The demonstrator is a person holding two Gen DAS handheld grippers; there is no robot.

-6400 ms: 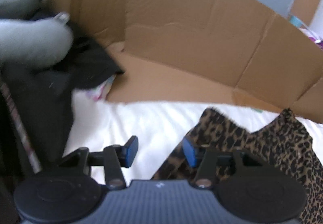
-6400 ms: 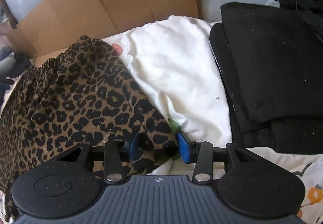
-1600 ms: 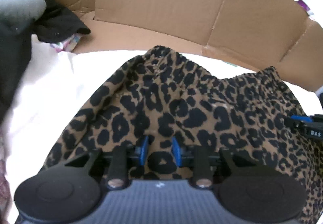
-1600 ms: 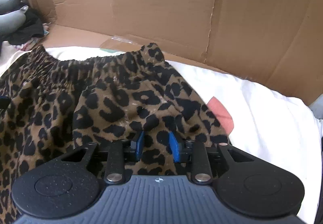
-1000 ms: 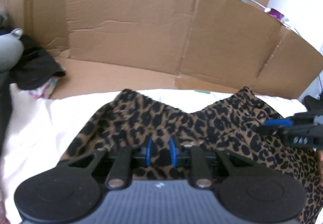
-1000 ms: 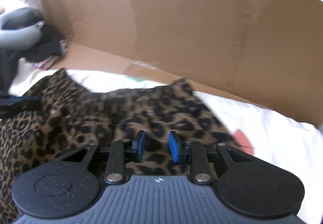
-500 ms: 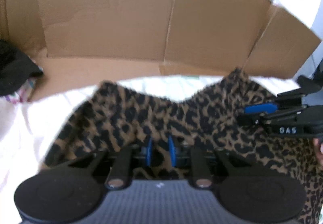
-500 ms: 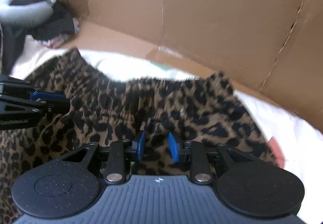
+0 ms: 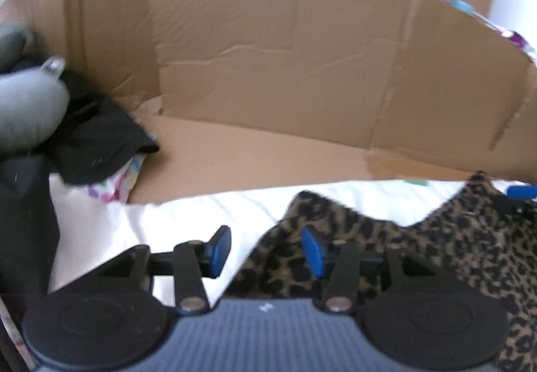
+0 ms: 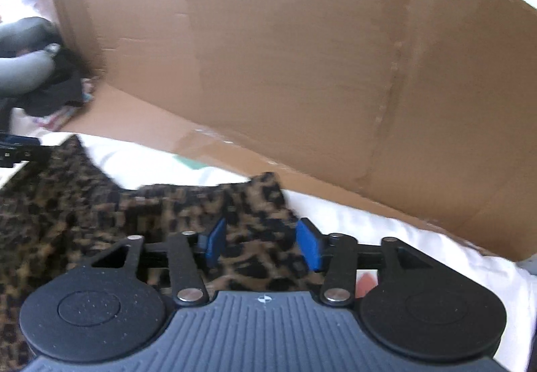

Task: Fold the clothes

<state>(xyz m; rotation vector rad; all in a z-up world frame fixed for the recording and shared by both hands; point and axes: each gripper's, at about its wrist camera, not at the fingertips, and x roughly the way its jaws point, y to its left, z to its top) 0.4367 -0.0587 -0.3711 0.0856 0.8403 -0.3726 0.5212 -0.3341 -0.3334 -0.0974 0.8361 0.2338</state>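
A leopard-print garment (image 9: 436, 237) lies on a white sheet (image 9: 188, 217), its gathered edge toward the cardboard. My left gripper (image 9: 265, 249) is open at the garment's left edge; only its right blue pad overlaps the cloth. In the right wrist view the same garment (image 10: 117, 214) spreads left and under my right gripper (image 10: 256, 243), which is open above the cloth near its right corner. The tip of the right gripper (image 9: 522, 192) shows at the left wrist view's right edge, and the tip of the left gripper (image 10: 16, 147) at the right wrist view's left edge.
A flattened cardboard box (image 9: 285, 70) stands as a wall behind the sheet. Dark clothes (image 9: 97, 137) and a grey rounded object (image 9: 27, 103) sit at the left. A floral cloth (image 9: 114, 180) peeks out beneath the dark clothes.
Both grippers were shut on the leopard garment half a second ago; now both have opened and let it go. The garment has settled flat on the sheet.
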